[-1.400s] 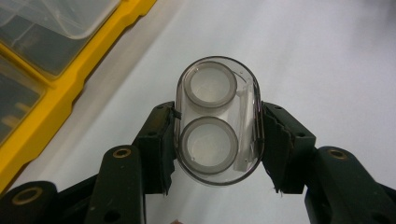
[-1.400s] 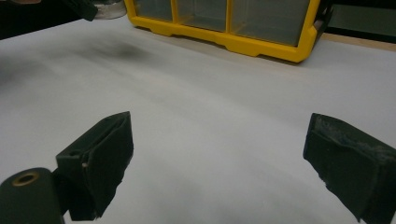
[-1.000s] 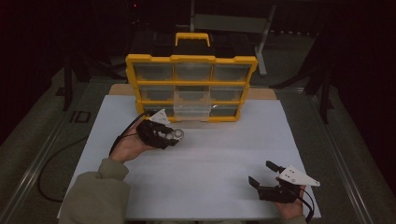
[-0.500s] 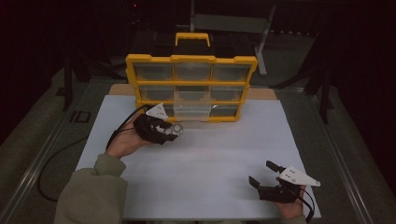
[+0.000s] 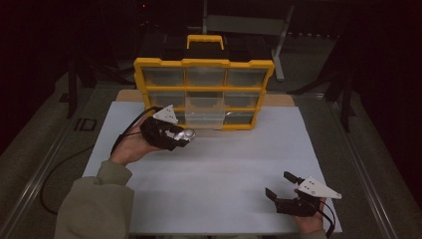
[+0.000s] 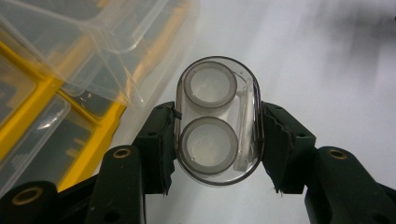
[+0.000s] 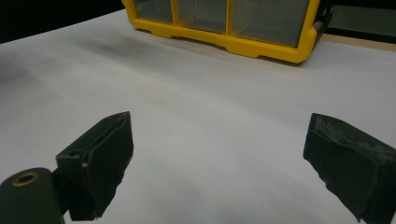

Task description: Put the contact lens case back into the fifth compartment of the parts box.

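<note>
My left gripper (image 5: 185,135) is shut on a clear oval plastic case (image 5: 188,133) that holds two white rings. In the left gripper view the case (image 6: 214,86) stands upright between the black pads, which press on its two sides. It hangs just left of a clear drawer (image 5: 204,118) that is pulled out of the bottom middle of a yellow organizer (image 5: 204,89). The same drawer (image 6: 107,42) lies close at the upper left of the left gripper view. My right gripper (image 5: 282,185) rests near the table's front right, open, with nothing between its fingers (image 7: 105,154).
The organizer stands upright at the back of a white table sheet (image 5: 224,164), with a yellow handle (image 5: 205,41) on top. Its yellow frame (image 7: 261,46) crosses the top of the right gripper view. Dark floor and metal stands surround the table.
The left hand has risen a little and shifted right with the case, closer to the pulled-out drawer. The right gripper has stayed in place.
</note>
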Demonstrator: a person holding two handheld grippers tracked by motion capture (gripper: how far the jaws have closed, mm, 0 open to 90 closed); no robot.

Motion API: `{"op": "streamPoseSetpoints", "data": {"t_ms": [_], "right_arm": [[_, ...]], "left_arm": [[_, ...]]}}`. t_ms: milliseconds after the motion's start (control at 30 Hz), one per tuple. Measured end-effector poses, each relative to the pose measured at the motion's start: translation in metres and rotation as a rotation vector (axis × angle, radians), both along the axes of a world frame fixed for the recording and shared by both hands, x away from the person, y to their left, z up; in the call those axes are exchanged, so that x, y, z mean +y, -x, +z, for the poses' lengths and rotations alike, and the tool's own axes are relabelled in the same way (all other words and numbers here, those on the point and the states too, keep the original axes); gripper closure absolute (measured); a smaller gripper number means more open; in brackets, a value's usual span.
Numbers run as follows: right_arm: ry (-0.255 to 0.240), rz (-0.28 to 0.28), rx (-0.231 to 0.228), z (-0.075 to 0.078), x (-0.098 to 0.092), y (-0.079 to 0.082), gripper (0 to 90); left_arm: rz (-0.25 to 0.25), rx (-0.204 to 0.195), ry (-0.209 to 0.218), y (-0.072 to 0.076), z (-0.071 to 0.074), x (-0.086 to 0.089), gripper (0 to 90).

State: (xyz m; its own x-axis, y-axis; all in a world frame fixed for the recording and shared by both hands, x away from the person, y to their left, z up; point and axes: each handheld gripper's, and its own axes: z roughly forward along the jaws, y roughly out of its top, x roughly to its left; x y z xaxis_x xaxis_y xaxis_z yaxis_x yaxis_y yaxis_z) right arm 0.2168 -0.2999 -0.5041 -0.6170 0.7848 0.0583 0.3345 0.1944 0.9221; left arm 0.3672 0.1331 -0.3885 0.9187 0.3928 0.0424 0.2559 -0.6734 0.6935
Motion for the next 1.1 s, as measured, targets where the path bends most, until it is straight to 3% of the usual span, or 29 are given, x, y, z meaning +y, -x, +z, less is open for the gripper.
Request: {"op": "streamPoseSetpoints", "data": {"t_ms": [533, 1100], "right_arm": [[-0.005, 0.000, -0.004, 0.000, 0.000, 0.000, 8.5], [-0.008, 0.002, -0.004, 0.000, -0.001, 0.000, 8.5]], "left_arm": [[-0.016, -0.024, -0.014, -0.005, 0.025, -0.004, 49.5], [-0.024, -0.003, -0.027, -0.024, 0.048, -0.008, 49.4]]}}
